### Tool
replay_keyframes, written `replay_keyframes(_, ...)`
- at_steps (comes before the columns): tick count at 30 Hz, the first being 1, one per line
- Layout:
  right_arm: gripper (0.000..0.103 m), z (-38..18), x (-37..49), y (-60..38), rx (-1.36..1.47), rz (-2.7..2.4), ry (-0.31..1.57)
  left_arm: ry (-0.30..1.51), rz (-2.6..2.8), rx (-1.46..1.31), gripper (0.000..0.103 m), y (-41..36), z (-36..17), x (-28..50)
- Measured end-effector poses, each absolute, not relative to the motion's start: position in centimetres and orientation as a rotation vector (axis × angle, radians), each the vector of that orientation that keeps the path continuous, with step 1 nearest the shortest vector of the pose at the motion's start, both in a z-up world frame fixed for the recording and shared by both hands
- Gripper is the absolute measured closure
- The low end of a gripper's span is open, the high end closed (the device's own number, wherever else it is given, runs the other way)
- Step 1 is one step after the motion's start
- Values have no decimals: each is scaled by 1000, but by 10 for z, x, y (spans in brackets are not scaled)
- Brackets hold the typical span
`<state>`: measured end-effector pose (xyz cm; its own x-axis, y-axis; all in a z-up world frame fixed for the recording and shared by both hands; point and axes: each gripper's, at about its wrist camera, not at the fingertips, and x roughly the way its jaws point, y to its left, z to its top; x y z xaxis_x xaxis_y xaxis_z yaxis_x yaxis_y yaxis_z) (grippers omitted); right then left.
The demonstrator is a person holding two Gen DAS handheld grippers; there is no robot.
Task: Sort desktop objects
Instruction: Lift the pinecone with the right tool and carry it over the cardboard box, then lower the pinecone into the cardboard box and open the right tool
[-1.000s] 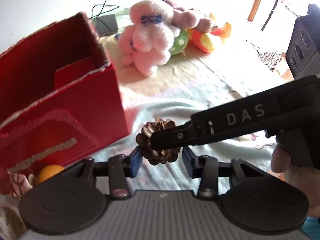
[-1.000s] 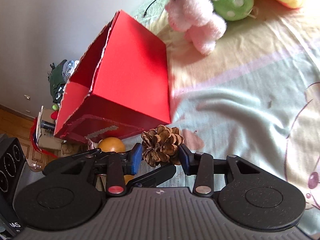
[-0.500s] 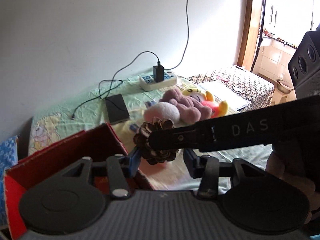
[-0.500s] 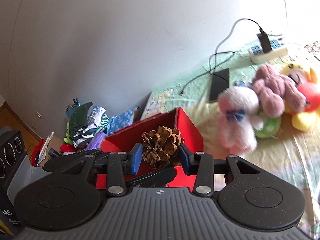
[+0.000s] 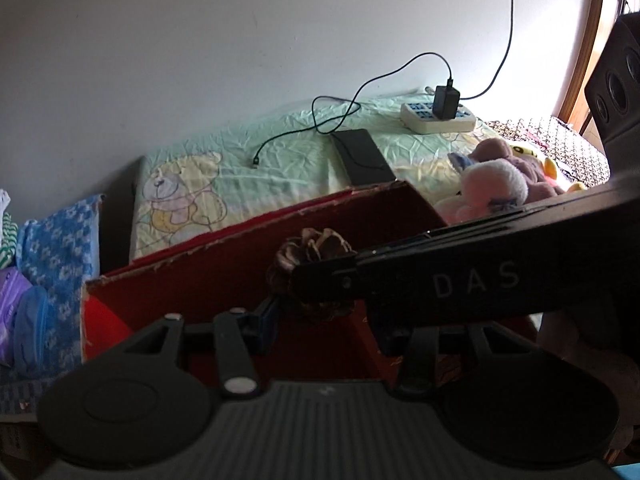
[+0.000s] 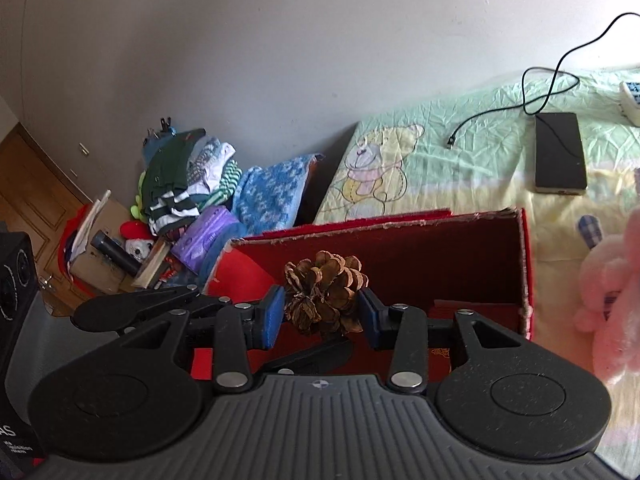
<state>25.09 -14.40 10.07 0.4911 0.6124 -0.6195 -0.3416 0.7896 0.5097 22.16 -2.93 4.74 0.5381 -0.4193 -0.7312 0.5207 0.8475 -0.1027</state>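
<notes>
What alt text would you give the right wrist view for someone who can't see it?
The right gripper holds a pine cone above an open red box on a bedsheet. A pink plush toy lies to the right; a black device with a cable lies behind.

A home bedroom: cartoon-bear bedsheet, plush toys, piled clothes, power strip.

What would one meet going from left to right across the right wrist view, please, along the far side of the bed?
Pile of folded clothes → blue patterned towel → bear print on the sheet → cable end → black power bank.
</notes>
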Motion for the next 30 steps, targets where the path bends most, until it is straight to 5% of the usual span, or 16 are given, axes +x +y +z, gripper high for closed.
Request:
replay_keyframes(17,59,51,289,-122,343,443,1142,1232,-593,126,46,-46,-24,291)
replay_keyframes(24,59,46,291,-123,329,400,1171,1250,-569,113,45,-43,-25,290)
replay_keyframes(30,59,42,297,-127,377,412,1214,1178,-481,114,34,-37,-16,281)
